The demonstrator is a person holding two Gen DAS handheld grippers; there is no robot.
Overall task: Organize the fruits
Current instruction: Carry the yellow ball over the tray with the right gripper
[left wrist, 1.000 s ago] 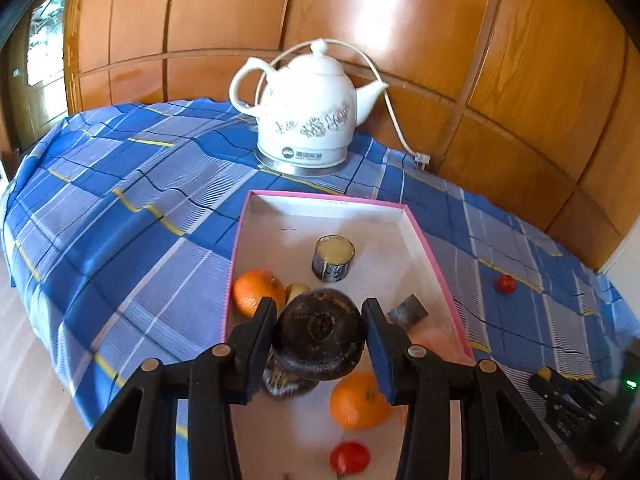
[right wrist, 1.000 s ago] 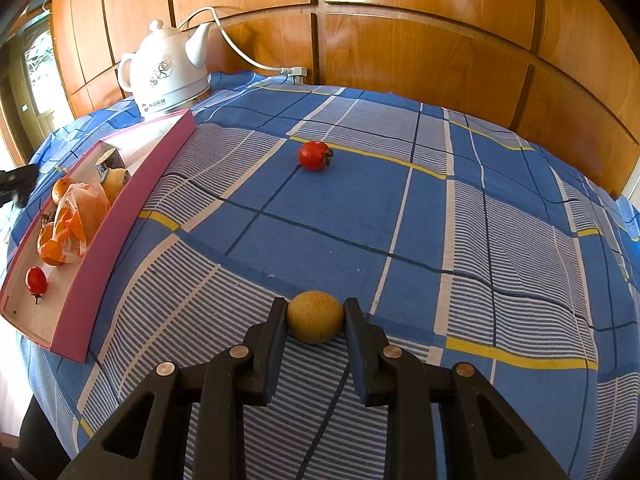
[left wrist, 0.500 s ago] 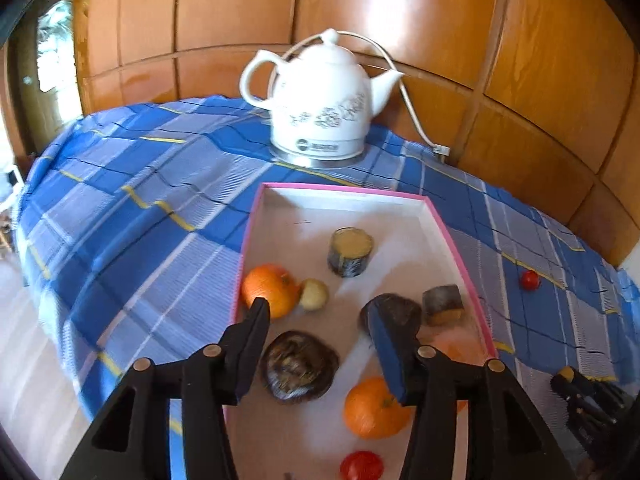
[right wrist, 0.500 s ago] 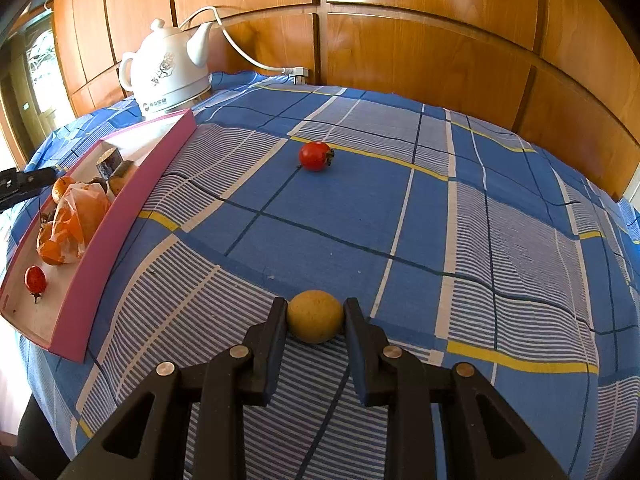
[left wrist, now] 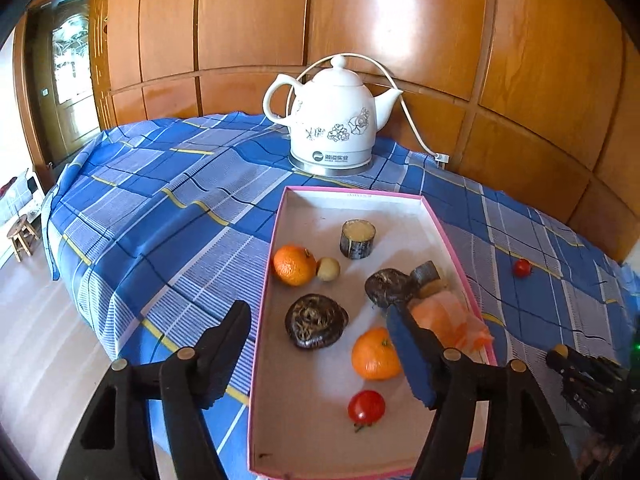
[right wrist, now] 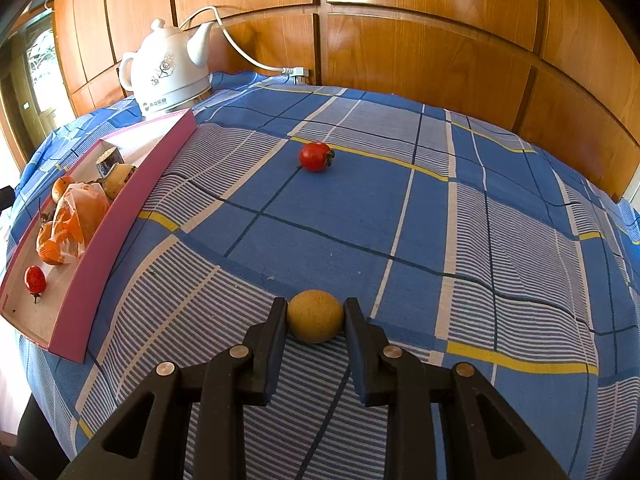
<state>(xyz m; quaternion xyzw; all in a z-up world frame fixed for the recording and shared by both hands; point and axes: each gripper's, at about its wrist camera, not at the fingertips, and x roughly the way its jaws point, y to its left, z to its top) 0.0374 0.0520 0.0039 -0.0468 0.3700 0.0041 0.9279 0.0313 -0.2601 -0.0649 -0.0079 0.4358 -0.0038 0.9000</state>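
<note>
A pink-rimmed box point(left wrist: 276, 232) lies on the blue checked cloth; it also shows in the right wrist view point(right wrist: 120, 216). It holds two oranges point(left wrist: 294, 265), two dark brown fruits point(left wrist: 316, 321), a red tomato point(left wrist: 366, 407), a small yellow fruit point(left wrist: 329, 269) and an orange bag point(left wrist: 448, 316). My left gripper point(left wrist: 320, 344) is open and empty above the box's near half. My right gripper point(right wrist: 315, 314) is shut on a small yellow fruit point(right wrist: 315, 316) low over the cloth. A red tomato point(right wrist: 316, 156) lies loose on the cloth beyond it.
A white kettle point(left wrist: 334, 120) with its cord stands behind the box against the wooden panelled wall. A dark-skinned cut stalk piece point(left wrist: 357, 239) stands in the box's far end. A small stool point(left wrist: 22, 236) stands on the floor to the left.
My left gripper let go of the dark brown fruit, which now lies in the box, opened wide and pulled back. My right gripper stayed still, holding the yellow fruit.
</note>
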